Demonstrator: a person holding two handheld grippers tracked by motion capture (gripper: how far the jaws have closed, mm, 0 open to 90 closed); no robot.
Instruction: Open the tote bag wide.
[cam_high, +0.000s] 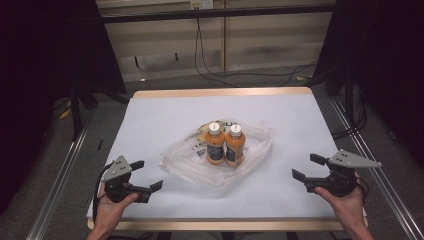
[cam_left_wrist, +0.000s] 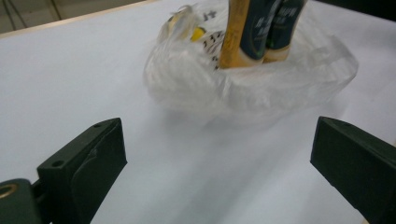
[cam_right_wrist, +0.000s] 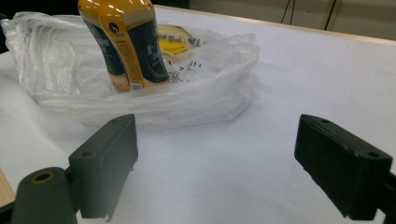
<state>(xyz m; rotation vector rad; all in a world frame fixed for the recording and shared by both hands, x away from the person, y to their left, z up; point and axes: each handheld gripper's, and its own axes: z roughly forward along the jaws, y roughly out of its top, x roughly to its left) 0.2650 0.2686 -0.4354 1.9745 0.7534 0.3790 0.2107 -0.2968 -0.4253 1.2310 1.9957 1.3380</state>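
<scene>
At the centre of the frame two orange bottles (cam_high: 225, 144) with white caps and dark labels stand upright, touching, in one crumpled clear plastic bag (cam_high: 250, 160) holding perhaps a yellow packet; left gripper (cam_high: 148, 174) and right gripper (cam_high: 304, 167) both gape empty

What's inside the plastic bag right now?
In the clear plastic bag two orange bottles stand upright side by side, white caps up. Behind them lies something yellow, which the crumpled film covers too much to identify.
</scene>
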